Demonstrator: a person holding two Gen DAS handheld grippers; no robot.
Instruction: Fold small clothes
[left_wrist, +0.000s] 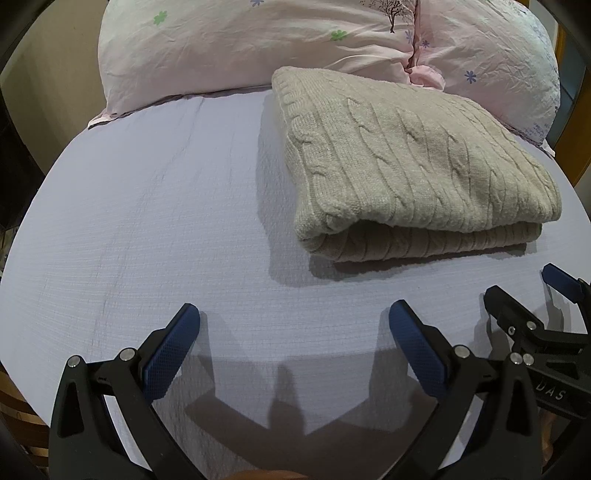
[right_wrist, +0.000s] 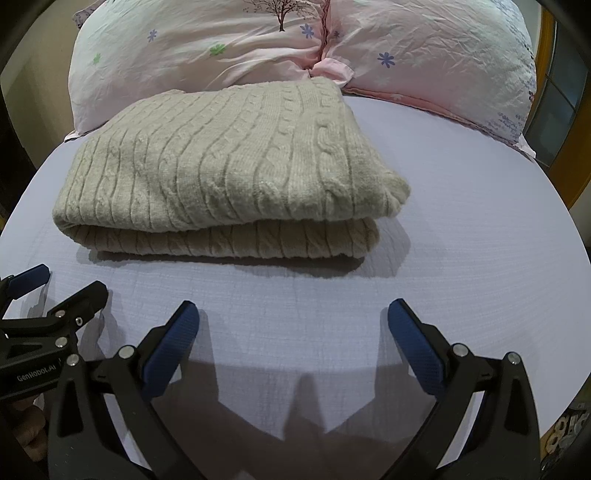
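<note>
Lying folded on ribbed lilac sheet (left_wrist: 147, 221): chunky beige cable-knit sweater (left_wrist: 406, 158).

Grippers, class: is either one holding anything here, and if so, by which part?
Nothing is held. The left gripper and right gripper are both open above the bedsheet, short of the folded beige sweater.
</note>
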